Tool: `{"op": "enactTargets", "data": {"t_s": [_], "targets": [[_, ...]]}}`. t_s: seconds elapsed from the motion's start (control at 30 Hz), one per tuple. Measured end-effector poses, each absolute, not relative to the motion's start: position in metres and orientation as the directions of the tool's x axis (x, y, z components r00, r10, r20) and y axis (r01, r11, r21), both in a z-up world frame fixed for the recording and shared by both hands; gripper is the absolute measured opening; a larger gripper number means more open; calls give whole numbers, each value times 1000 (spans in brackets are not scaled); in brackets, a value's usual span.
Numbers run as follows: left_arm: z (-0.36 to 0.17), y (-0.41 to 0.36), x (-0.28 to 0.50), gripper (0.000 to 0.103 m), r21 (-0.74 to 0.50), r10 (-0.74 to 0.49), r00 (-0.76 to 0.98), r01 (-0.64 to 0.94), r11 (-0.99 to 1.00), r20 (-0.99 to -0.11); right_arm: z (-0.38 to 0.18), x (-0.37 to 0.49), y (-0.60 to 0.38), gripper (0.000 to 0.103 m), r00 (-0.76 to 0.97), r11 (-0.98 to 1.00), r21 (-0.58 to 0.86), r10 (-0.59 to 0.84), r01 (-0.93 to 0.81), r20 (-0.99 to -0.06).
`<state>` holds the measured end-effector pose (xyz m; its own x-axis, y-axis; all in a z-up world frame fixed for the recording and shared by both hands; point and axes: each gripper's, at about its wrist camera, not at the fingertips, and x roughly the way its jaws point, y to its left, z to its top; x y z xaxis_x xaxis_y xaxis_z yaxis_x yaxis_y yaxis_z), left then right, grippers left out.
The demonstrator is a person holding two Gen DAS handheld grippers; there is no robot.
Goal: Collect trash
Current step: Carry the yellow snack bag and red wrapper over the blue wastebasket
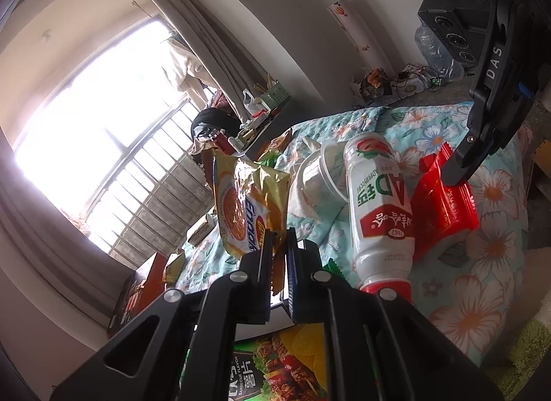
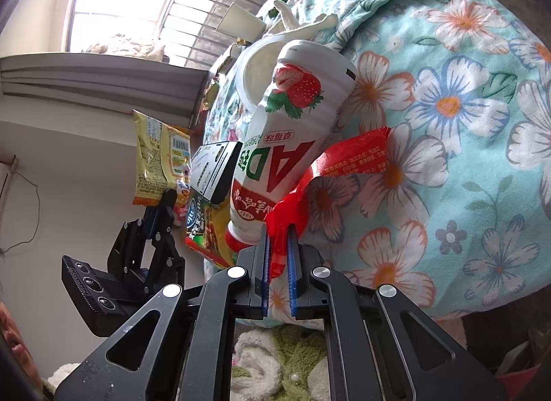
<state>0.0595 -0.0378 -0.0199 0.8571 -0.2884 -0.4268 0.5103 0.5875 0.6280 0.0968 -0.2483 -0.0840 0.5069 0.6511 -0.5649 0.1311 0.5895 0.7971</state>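
Both clamped for bagging: left gripper (image 1: 279, 239) on crinkled yellow foil snack wrapper (image 1: 248, 204), right gripper (image 2: 278, 239) on red plastic wrapper (image 2: 330, 173) at 3 o'clock of white strawberry-drink bottle (image 2: 286, 132).

Two black angular plastic claws (image 1: 280, 246) (image 2: 278, 246) with silver round screws, blue ribbed finger pads (image 2: 293, 263), white "DAS" lettering and a three-lens camera block.

wrist views, close, sharing bottle (image 1: 380, 201)
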Motion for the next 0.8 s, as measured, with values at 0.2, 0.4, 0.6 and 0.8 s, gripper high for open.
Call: {"op": "enactTargets", "data": {"t_s": [0.2, 0.4, 0.6, 0.8], "targets": [[-18, -37, 56, 7, 623, -281, 862, 501, 601, -422, -76, 86, -256, 7, 520, 594, 795, 644, 121, -561], [-16, -37, 53, 7, 624, -276, 868, 491, 608, -413, -69, 70, -263, 7, 536, 600, 788, 624, 137, -569], [-9, -37, 45, 7, 633, -276, 879, 472, 614, -389, -61, 51, -267, 7, 577, 601, 786, 595, 142, -559], [7, -41, 32, 7, 648, -287, 894, 448, 616, -345, -43, 38, -277, 6, 641, 601, 792, 568, 104, -516]]}}
